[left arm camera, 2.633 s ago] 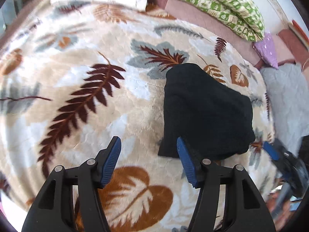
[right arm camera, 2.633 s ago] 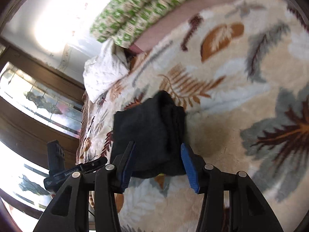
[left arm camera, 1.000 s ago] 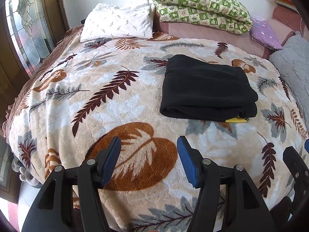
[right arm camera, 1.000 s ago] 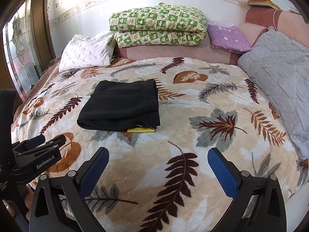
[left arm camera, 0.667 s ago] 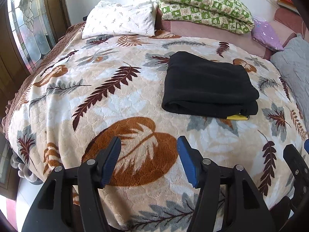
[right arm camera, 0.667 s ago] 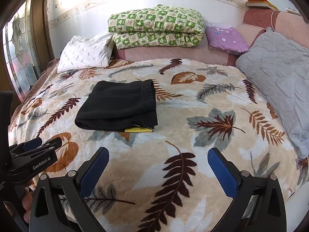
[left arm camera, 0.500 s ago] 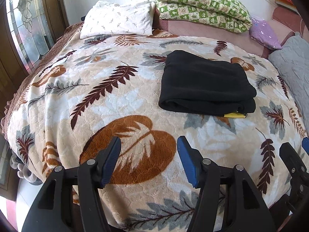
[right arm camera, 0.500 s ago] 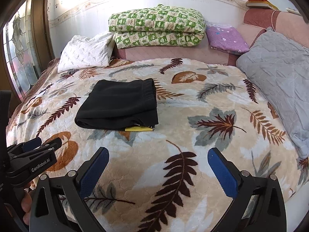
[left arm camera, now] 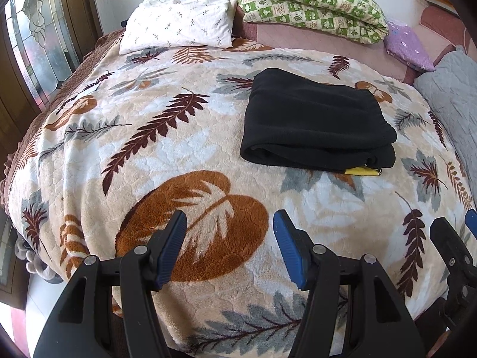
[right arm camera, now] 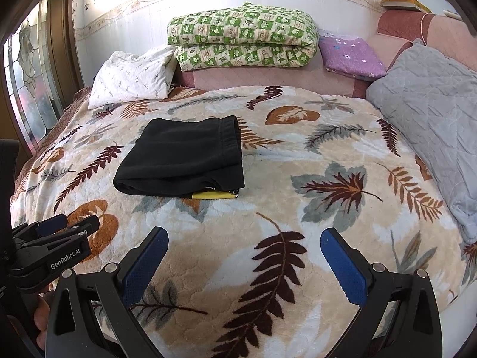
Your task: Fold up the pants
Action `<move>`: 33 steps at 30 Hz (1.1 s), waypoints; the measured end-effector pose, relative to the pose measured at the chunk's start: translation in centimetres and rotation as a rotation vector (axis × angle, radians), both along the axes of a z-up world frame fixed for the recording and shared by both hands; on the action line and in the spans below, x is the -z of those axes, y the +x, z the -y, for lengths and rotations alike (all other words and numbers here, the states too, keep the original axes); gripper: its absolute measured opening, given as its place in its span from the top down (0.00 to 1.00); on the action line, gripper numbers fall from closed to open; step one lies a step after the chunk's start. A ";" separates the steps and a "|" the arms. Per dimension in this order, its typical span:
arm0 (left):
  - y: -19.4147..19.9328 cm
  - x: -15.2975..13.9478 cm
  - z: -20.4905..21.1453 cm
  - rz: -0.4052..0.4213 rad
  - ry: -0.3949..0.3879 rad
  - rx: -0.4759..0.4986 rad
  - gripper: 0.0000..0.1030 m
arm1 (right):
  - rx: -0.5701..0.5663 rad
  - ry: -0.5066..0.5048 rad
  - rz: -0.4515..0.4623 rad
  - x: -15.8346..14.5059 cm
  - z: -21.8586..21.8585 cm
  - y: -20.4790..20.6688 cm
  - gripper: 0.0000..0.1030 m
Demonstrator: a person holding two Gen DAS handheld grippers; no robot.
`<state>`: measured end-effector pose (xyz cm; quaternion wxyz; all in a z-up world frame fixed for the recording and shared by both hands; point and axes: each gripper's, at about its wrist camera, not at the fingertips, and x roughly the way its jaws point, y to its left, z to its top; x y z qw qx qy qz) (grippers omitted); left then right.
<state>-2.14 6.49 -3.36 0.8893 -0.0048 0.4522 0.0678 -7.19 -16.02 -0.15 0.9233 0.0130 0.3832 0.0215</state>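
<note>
While both claws hang over the near edge of the bed, neither one holds anything. The left gripper [left arm camera: 229,246] tips down toward the blanket [left arm camera: 184,161], and its two blue pads [left arm camera: 172,249] stand apart with only the big brown leaf print showing between them. The right gripper [right arm camera: 244,264] tips down too, and its pads [right arm camera: 342,268] stand even wider apart, with bare blanket between them. In the right view, the left gripper [right arm camera: 64,225] pokes in from the side, and a bit of the person's hand [right arm camera: 41,316] shows under it.

The black pants [left arm camera: 316,128] lie folded into a neat thick stack on the blanket, well beyond both claws and toward the pillows. A small yellow bit [right arm camera: 208,194] sticks out from under the near edge of the pants. Behind the pants, a white pillow [right arm camera: 131,77] sits at the head of the bed. Next to it rests a folded green quilt [right arm camera: 241,37], then a purple pillow [right arm camera: 351,55]. A grey padded cover [right arm camera: 432,104] lies on the far side of the blanket from the window [left arm camera: 38,35].
</note>
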 end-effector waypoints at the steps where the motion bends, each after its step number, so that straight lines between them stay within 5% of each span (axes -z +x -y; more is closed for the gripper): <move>1: -0.1 0.0 0.0 0.000 -0.001 -0.002 0.42 | 0.000 -0.002 0.000 0.0 0.0 0.0 0.00; 33: 0.4 0.5 -0.6 -0.009 -0.013 -0.009 0.42 | 0.020 0.014 -0.014 0.6 0.6 0.5 0.00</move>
